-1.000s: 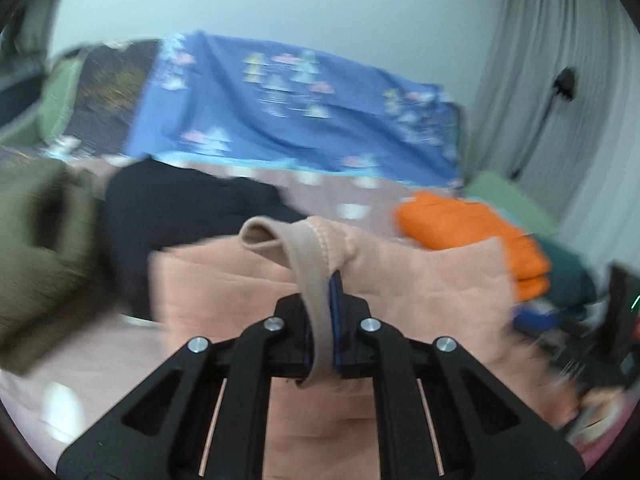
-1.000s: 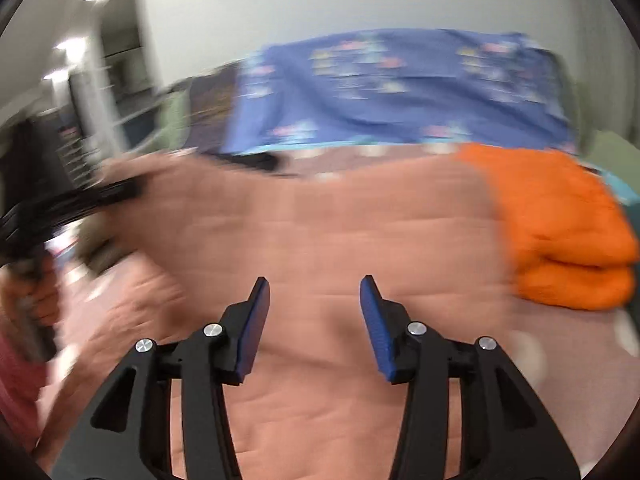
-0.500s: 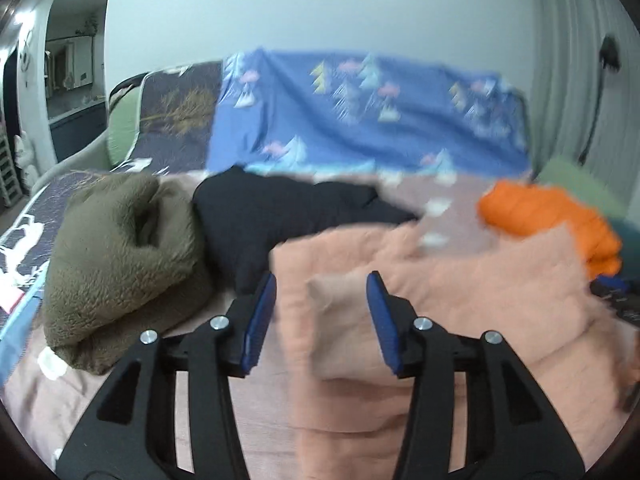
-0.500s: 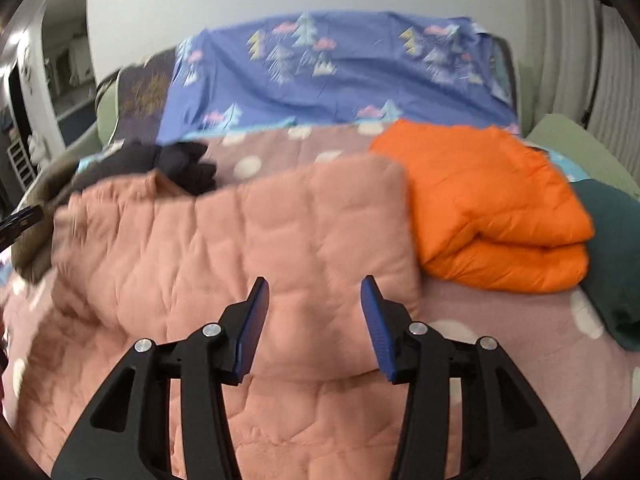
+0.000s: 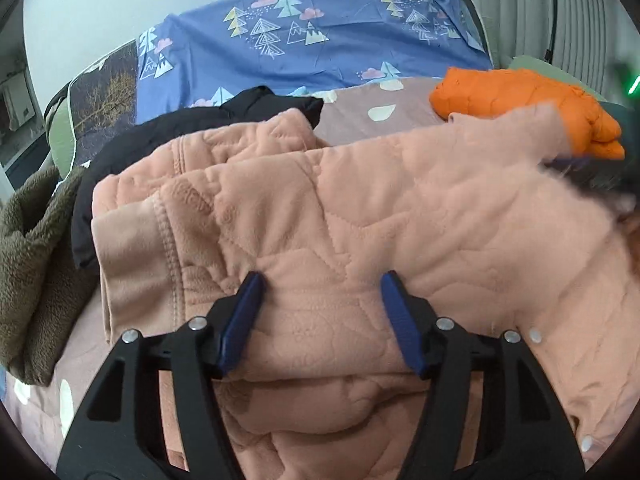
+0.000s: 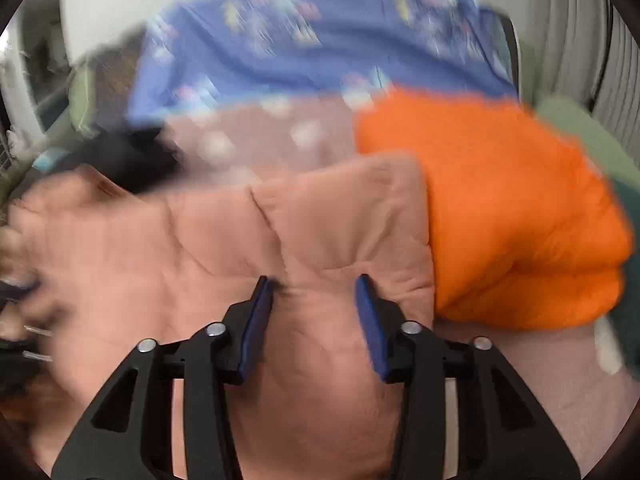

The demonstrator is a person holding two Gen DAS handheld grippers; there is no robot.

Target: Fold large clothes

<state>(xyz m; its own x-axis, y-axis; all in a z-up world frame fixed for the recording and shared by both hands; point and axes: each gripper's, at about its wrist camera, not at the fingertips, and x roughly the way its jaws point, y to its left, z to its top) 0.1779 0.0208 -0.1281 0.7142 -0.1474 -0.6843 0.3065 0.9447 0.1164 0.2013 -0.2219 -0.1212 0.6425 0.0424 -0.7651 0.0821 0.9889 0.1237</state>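
The left gripper point(image 5: 320, 300) has dropped the pink jacket's point(image 5: 360, 208) cuff, jaws opening; right gripper point(image 6: 314, 304) apart, closing.

The bed point(image 5: 352, 120), in a pinkish spotted cover, carries a peach quilted jacket point(image 5: 360, 216); left of it a black garment point(image 5: 132, 152) and olive fleece point(image 5: 32, 248), right an orange jacket point(image 5: 520, 100).
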